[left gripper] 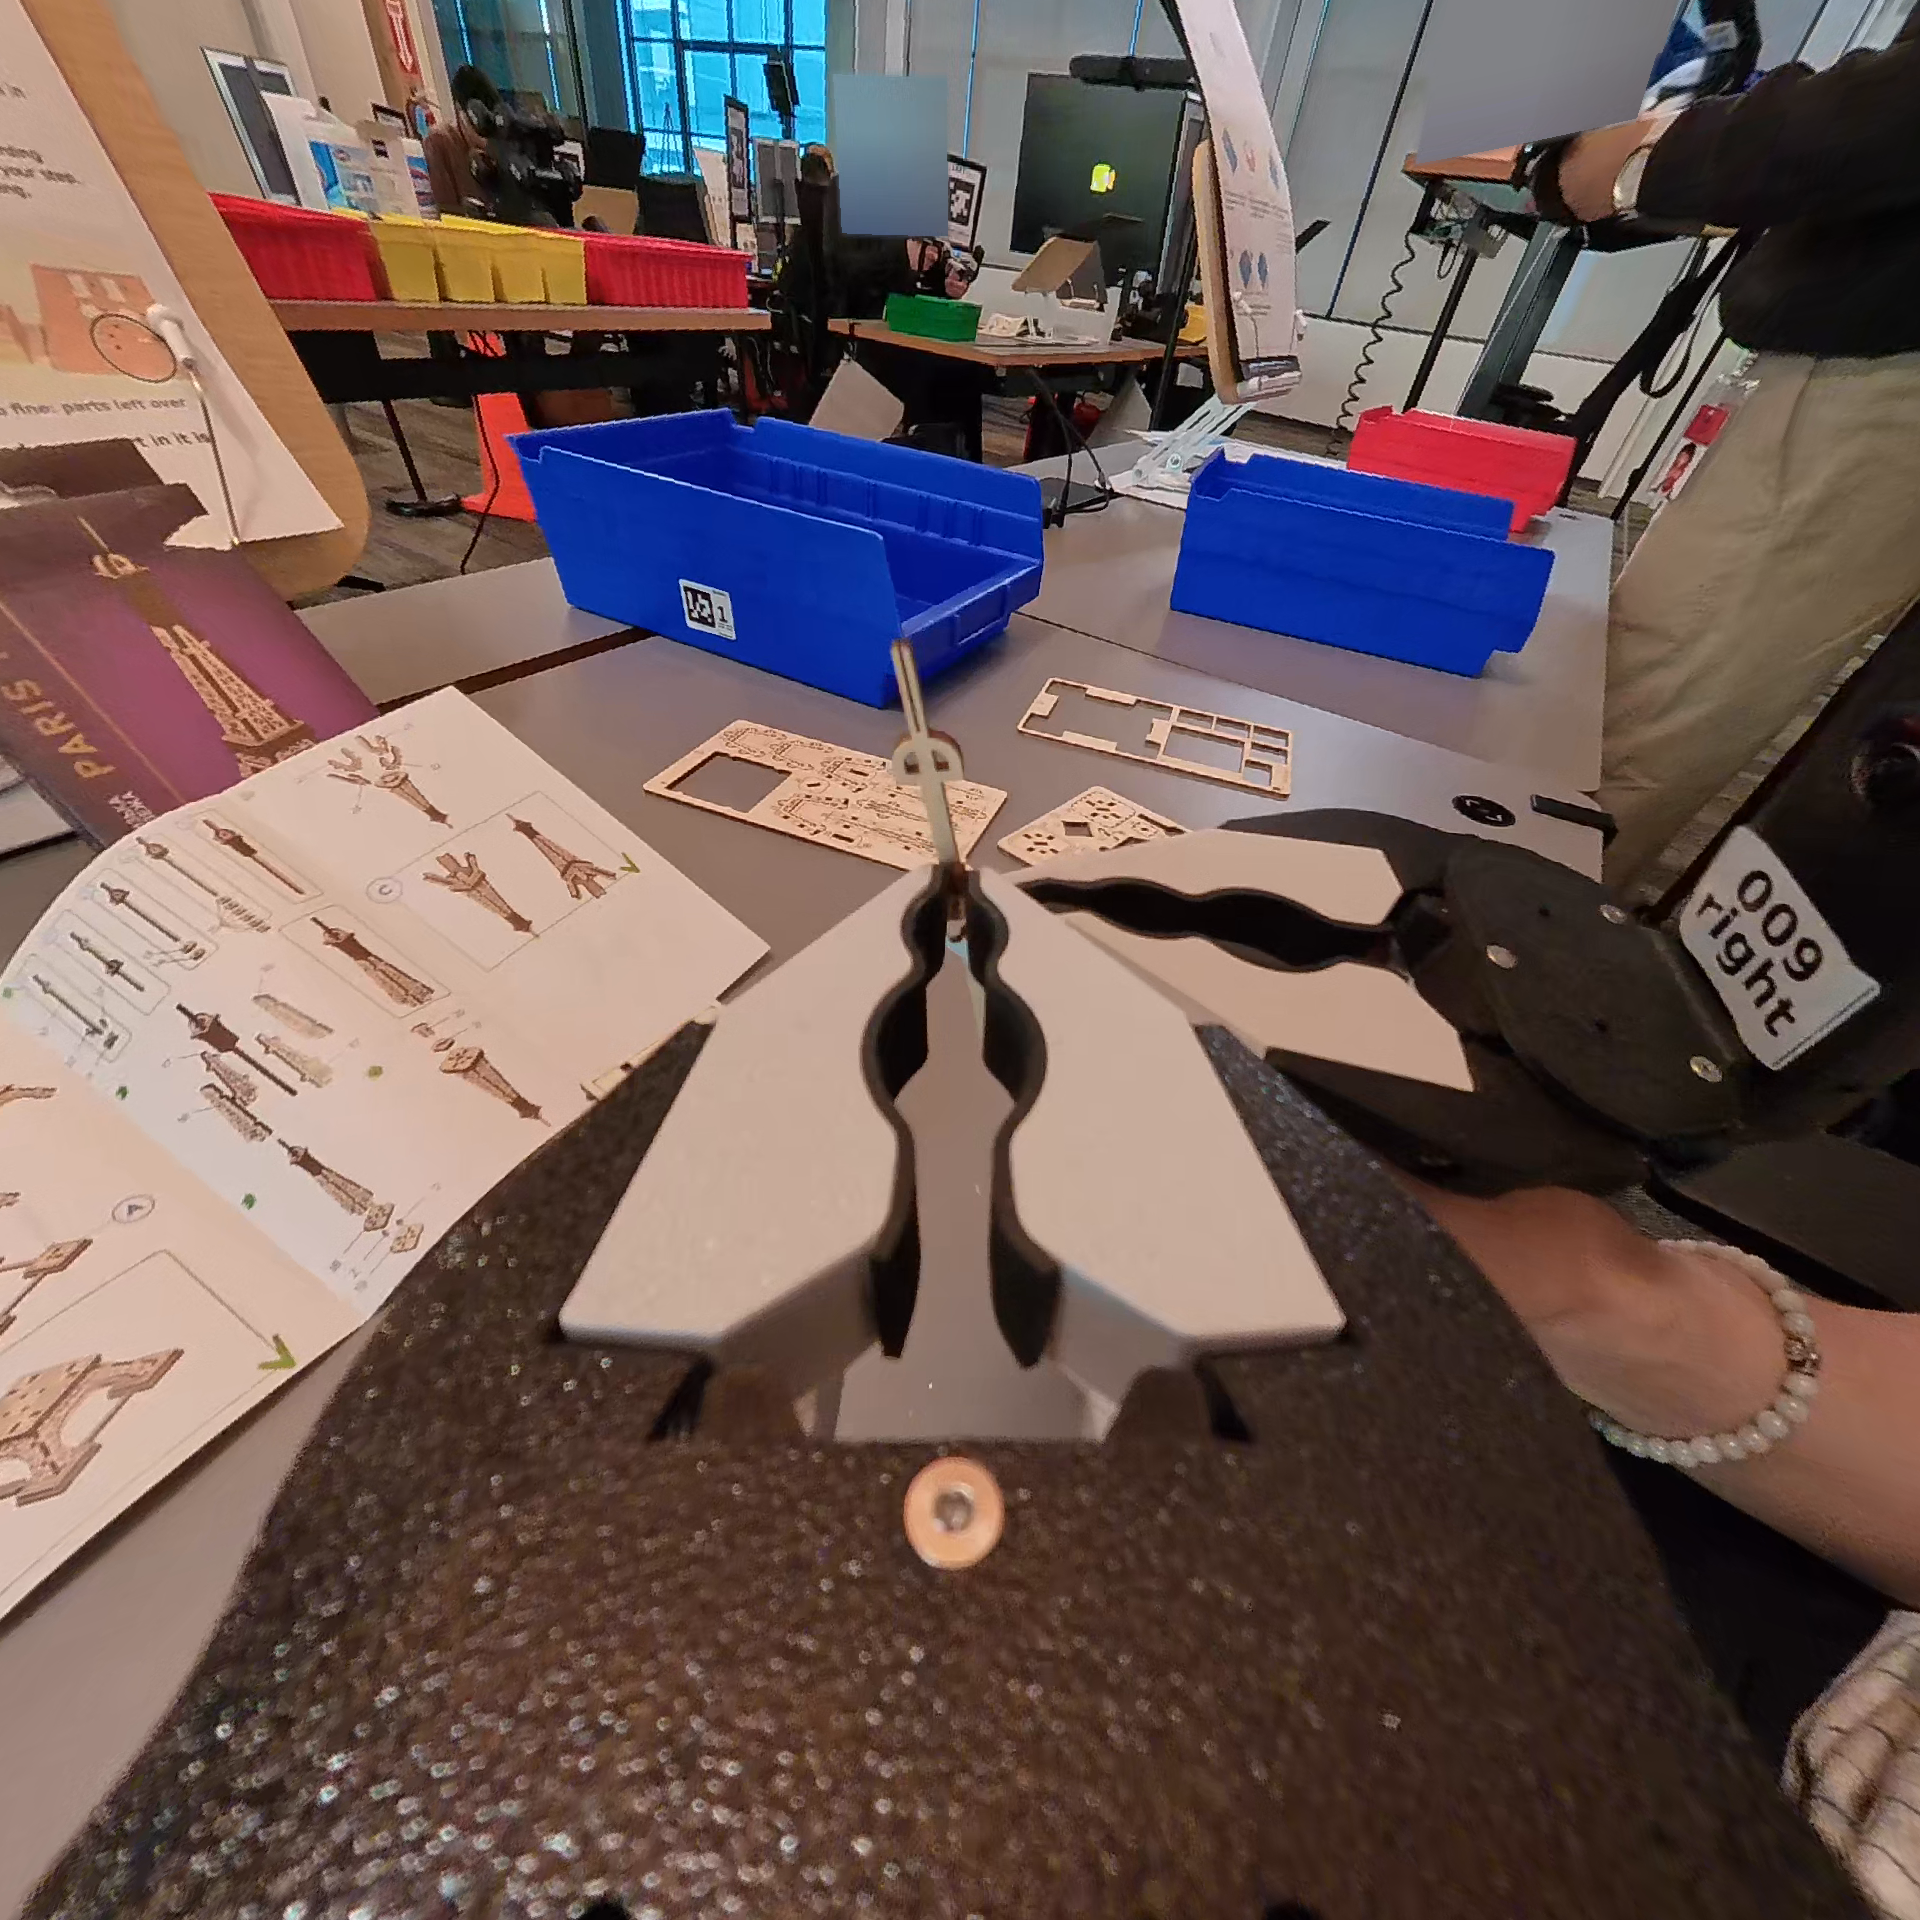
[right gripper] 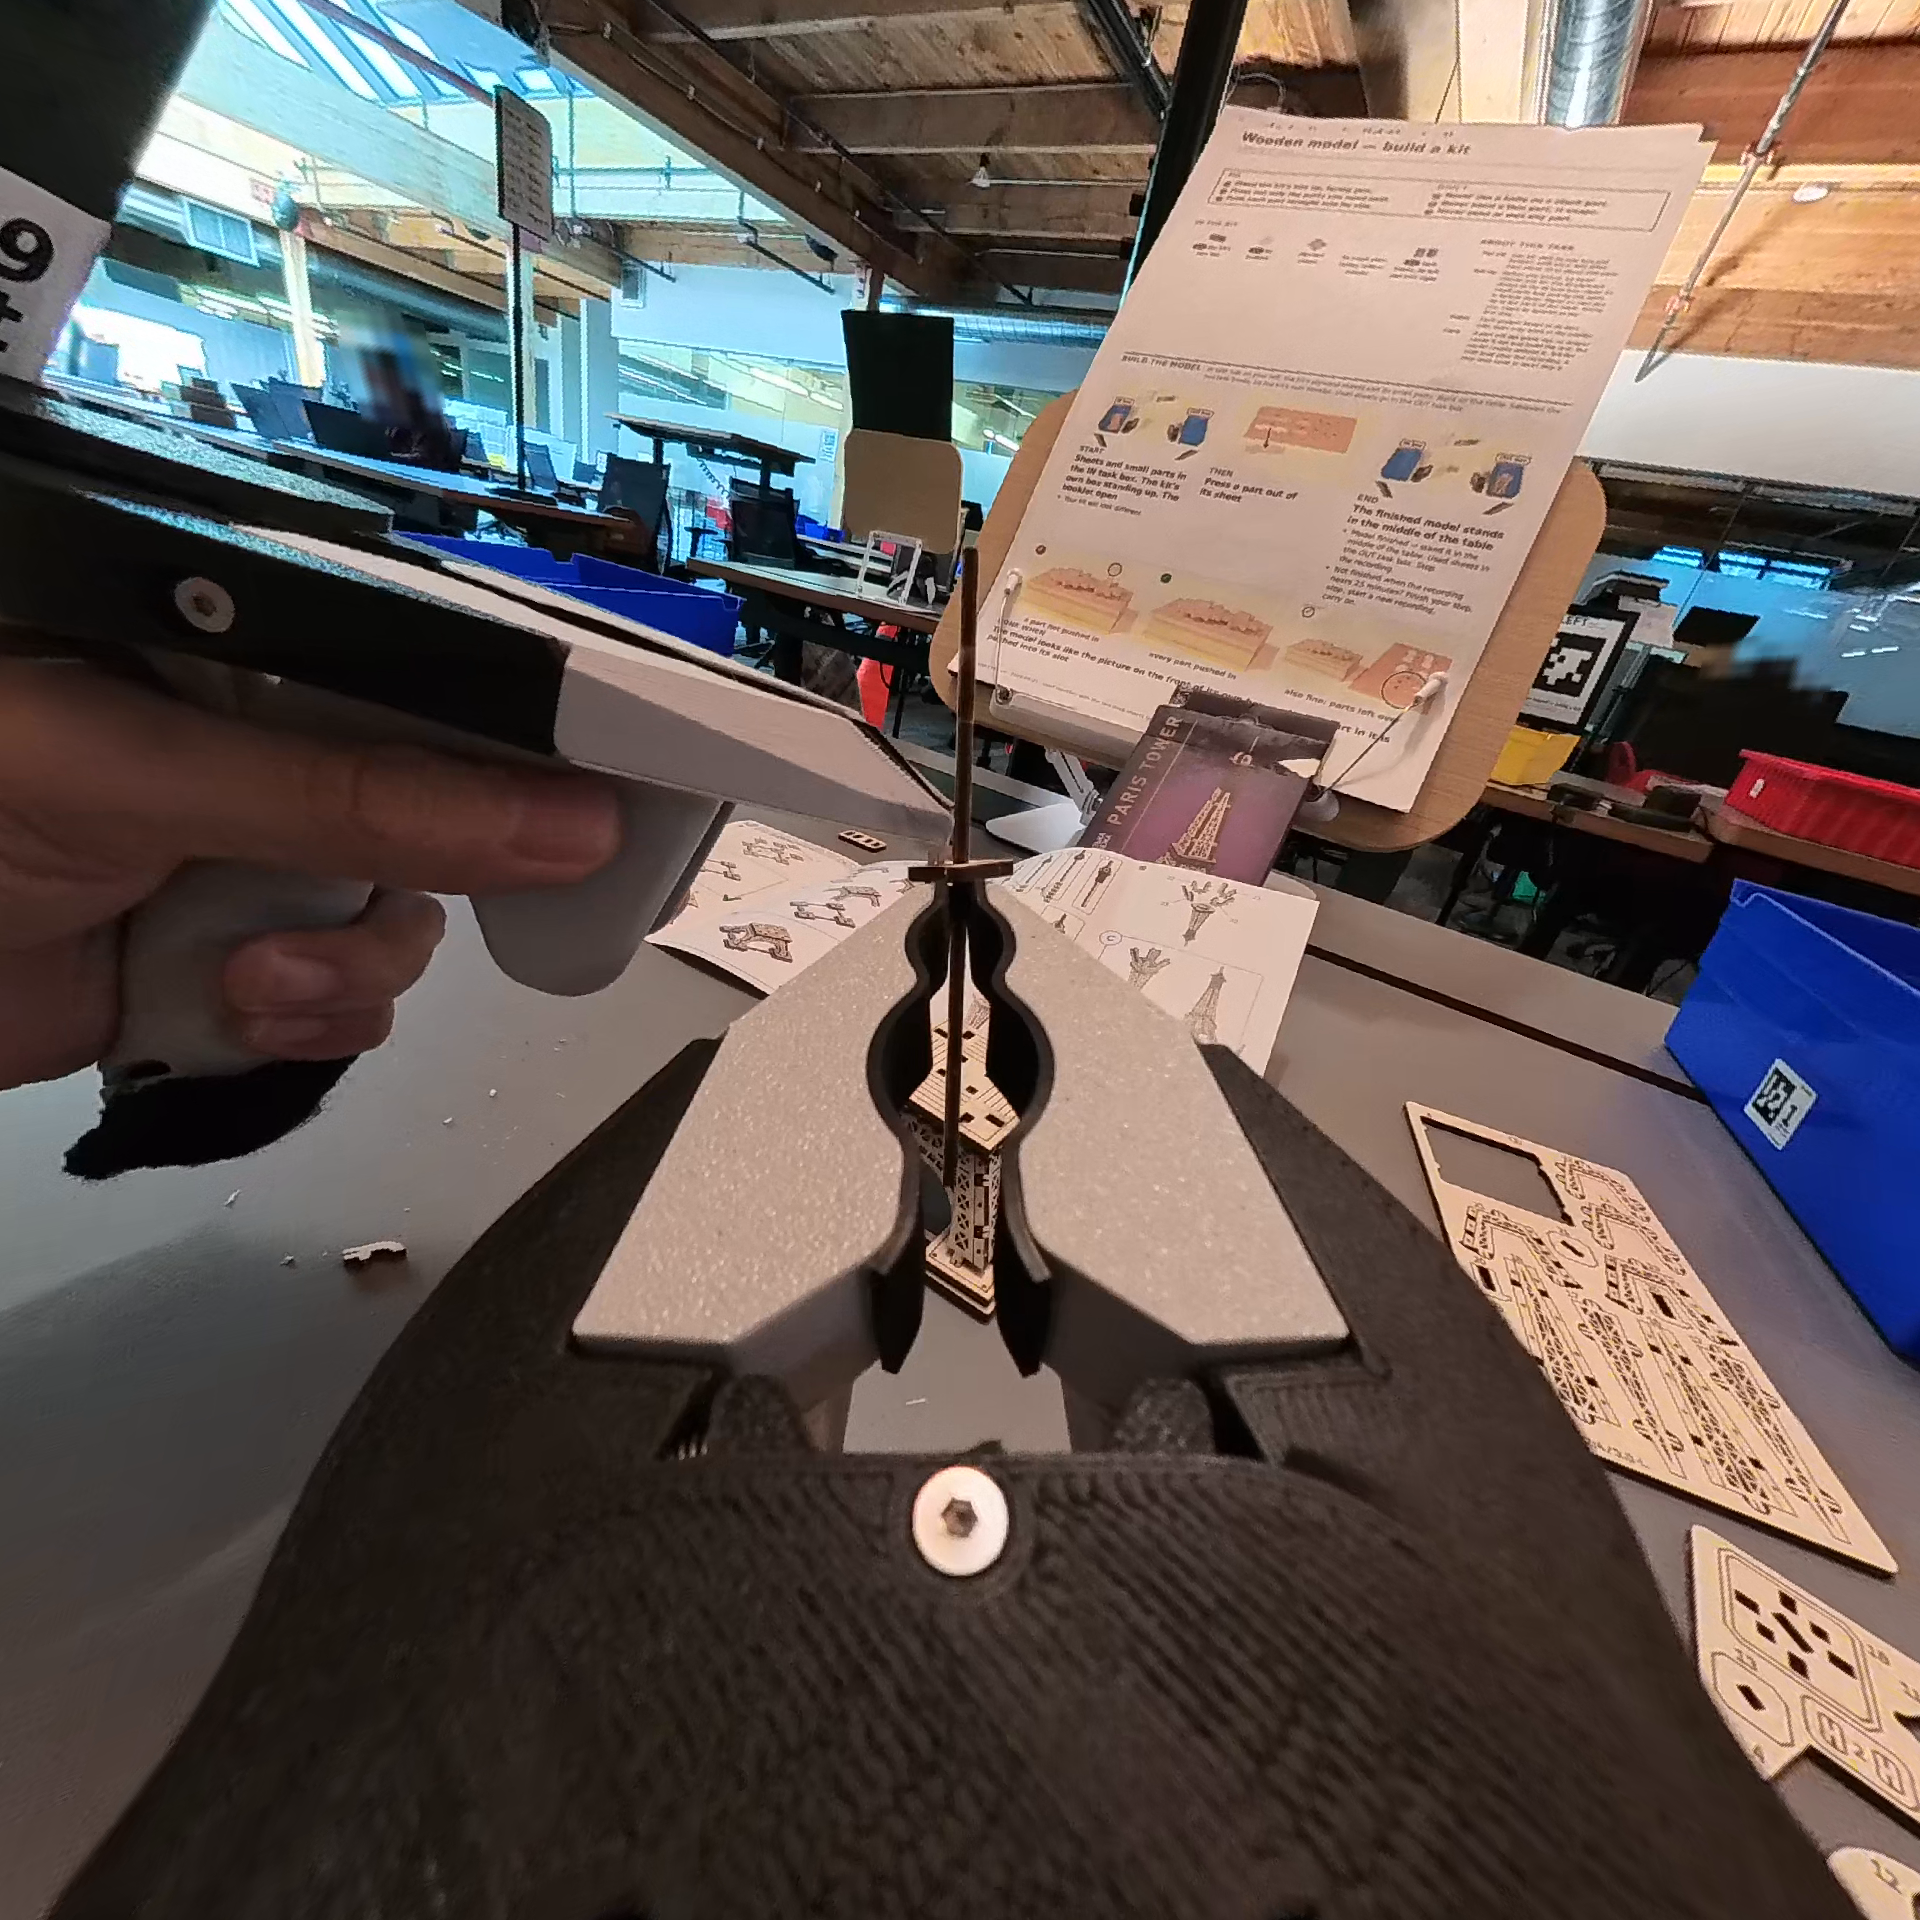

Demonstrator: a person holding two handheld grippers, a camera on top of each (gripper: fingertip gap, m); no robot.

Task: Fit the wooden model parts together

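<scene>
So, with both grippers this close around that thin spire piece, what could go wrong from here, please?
1. The thin wooden spire is pinched only at its base by the left gripper; a sideways nudge could snap it.
2. The right gripper crowds the same rod, with its tips right beside the left's, so they may collide.
3. The lattice tower section between the right fingers looks delicate; squeezing harder might crush it.

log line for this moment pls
left gripper: shut on spire rod | right gripper: shut on tower model | rod upright above the tower | part sheets flat on table
</scene>
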